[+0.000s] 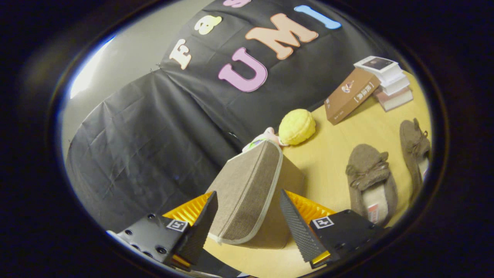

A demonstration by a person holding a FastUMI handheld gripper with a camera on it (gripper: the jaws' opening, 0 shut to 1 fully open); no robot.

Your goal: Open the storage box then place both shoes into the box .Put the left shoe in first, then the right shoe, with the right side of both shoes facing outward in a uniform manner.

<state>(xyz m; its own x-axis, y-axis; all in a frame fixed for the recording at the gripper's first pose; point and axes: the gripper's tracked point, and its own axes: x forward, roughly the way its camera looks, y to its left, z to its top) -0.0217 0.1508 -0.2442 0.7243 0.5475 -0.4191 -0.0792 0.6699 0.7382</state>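
The storage box's beige fabric lid [247,200] stands tilted up between the fingers of my gripper [247,192]. The fingers are spread wide; the left one lies against the lid's edge, and a thin gap shows beside the right one. Behind the lid I see part of the tan box body [292,175]. Two brown fuzzy slippers with bows lie on the wooden table [332,150] beyond the right finger: the nearer shoe [370,181] and, past it, the farther shoe [415,148]. Both are apart from the box.
A yellow plush ball [296,126] and a small pink toy [266,136] sit just behind the box against the black cloth wall. A brown book [351,95] leans on a stack of books [389,83] at the table's far end.
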